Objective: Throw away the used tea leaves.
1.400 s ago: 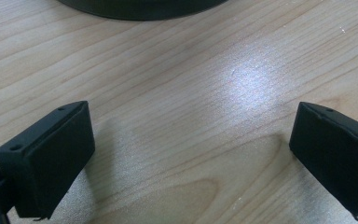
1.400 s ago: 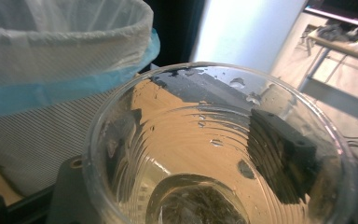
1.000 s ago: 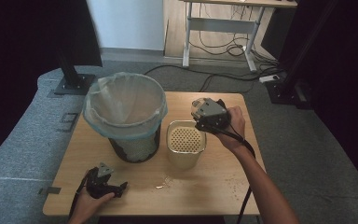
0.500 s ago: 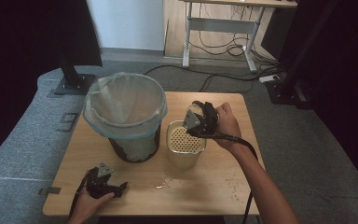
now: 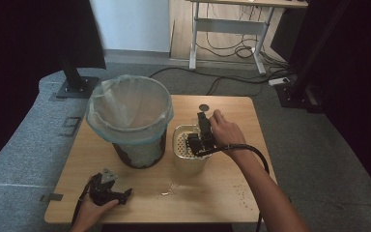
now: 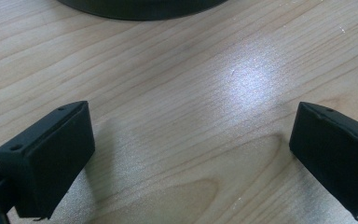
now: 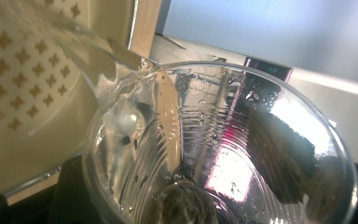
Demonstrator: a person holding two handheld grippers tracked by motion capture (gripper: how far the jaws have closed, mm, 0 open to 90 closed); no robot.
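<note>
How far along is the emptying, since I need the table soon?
Already done: the clear plastic cup is gripped by the right hand-held gripper and tipped over the cream perforated container. In hand: liquid is running from the cup's rim into it. Left: a dark lump sits at the cup's bottom, crumbs lie on the table, and the lined bin waits beside. The left hand-held gripper rests open.

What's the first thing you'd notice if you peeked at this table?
Probably the big waste bin with its pale liner at the table's left rear. Next, the right gripper tipping a clear plastic cup over the cream strainer pot beside the bin. The left gripper rests on the front left of the table, jaws open.
</note>
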